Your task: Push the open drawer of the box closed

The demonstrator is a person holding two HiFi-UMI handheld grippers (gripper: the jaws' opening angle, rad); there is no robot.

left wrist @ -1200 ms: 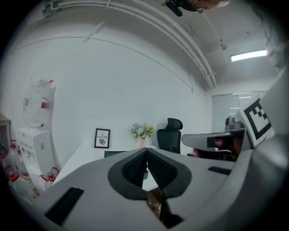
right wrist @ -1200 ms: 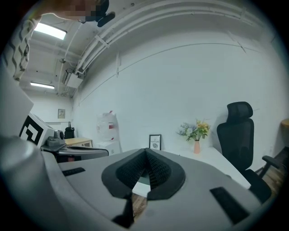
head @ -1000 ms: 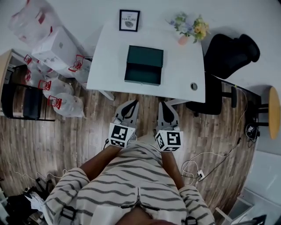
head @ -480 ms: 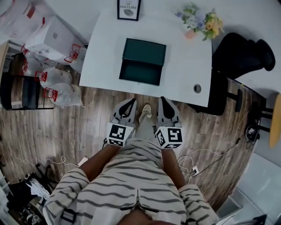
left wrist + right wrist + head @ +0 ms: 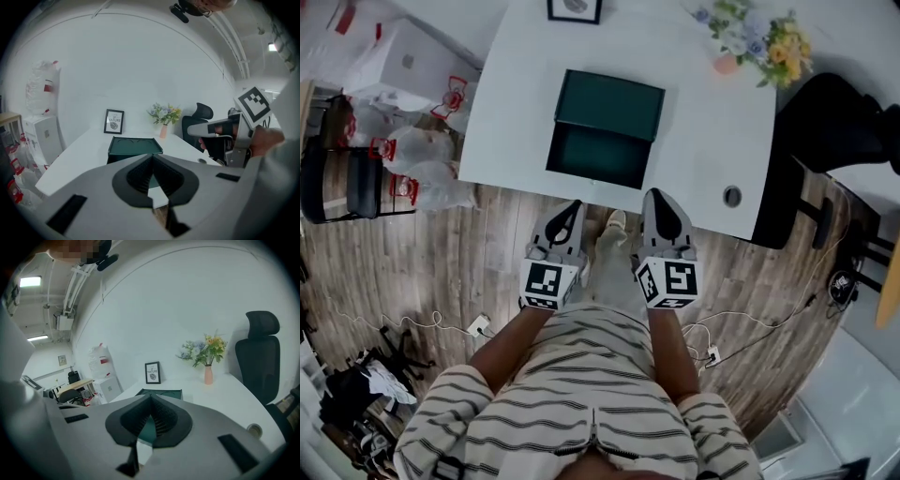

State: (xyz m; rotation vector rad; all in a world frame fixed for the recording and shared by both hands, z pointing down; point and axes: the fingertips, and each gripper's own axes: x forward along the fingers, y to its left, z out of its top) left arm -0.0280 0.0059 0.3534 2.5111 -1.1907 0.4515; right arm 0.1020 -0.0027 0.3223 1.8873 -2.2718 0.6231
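A dark green box (image 5: 610,103) sits on the white table (image 5: 514,112), and its drawer (image 5: 598,157) is pulled out toward the table's front edge. Both grippers hover over the wooden floor just short of that edge, apart from the box. My left gripper (image 5: 572,208) is shut and empty, below the drawer's left part. My right gripper (image 5: 658,197) is shut and empty too, slightly right of the drawer. Beyond the left gripper (image 5: 152,157) the box (image 5: 134,146) shows straight ahead. Past the right gripper (image 5: 151,399) the box (image 5: 161,392) shows as well.
A framed picture (image 5: 575,9) stands behind the box, and a flower vase (image 5: 727,64) at the table's back right. A cable hole (image 5: 731,197) is near the front right corner. A black office chair (image 5: 844,122) is at the right, bags and white boxes (image 5: 403,66) at the left.
The person has stepped toward the table: the box and drawer look larger and nearer, and both shut grippers have come up close to the table's front edge.
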